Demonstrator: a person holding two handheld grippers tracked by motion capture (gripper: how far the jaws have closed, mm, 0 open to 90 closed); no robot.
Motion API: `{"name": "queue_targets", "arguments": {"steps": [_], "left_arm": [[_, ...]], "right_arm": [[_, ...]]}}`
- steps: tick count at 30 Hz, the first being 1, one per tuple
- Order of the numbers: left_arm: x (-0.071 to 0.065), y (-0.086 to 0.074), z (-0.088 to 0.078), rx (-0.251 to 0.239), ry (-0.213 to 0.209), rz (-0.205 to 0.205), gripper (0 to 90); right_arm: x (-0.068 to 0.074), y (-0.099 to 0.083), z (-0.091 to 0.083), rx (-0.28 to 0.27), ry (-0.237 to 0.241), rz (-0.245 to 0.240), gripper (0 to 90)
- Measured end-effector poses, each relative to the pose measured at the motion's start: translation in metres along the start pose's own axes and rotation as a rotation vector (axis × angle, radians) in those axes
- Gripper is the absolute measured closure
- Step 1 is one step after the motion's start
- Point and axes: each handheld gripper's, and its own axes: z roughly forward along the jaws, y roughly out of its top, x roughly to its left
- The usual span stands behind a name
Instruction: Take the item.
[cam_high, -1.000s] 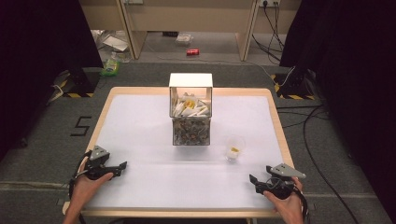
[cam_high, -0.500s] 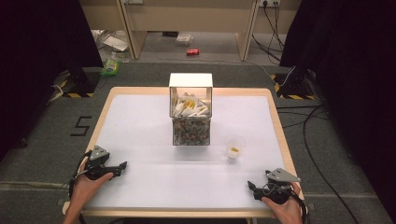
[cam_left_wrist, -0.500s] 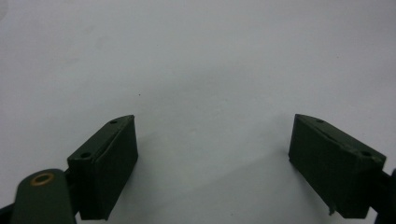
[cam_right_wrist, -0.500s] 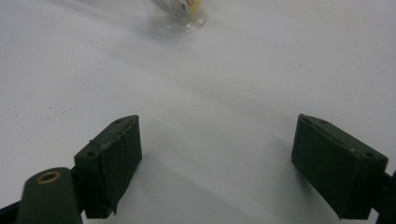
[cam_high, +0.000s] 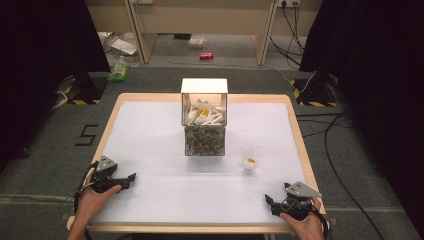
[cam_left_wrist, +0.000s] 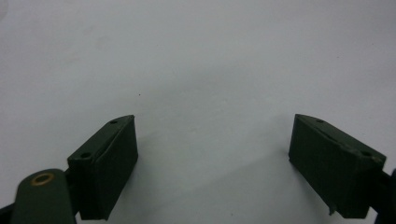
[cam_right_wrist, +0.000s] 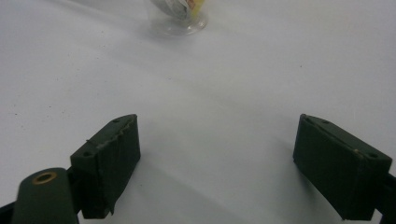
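While nothing is gripped, the right hand-held gripper (cam_high: 270, 201) gapes near the cup (cam_high: 250, 158).

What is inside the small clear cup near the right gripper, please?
The clear cup holds something small and yellow at its bottom; the right gripper view shows a yellow-and-white piece, blurred and cut off at the frame's top. What it is cannot be told.

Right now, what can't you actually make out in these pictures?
- Small yellow thing inside the clear cup: too small in the high view; in the right gripper view the top edge cuts the cup off and it is blurred.
- Contents of the clear box: a mixed jumble, too small in the high view.
- Red item on the floor: too small to identify.
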Motion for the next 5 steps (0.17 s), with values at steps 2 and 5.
{"name": "queue_targets", "arguments": {"steps": [2, 5], "left_arm": [[0.0000, 0.0000, 0.0000, 0.000, 0.000, 0.000, 14.7], [0.0000, 0.0000, 0.0000, 0.000, 0.000, 0.000, 14.7]], "right_arm": [[-0.0001, -0.0001, 0.0000, 0.000, 0.001, -0.001, 15.5], [0.0000, -0.0002, 0.0000, -0.001, 0.001, 0.002, 15.5]]}}
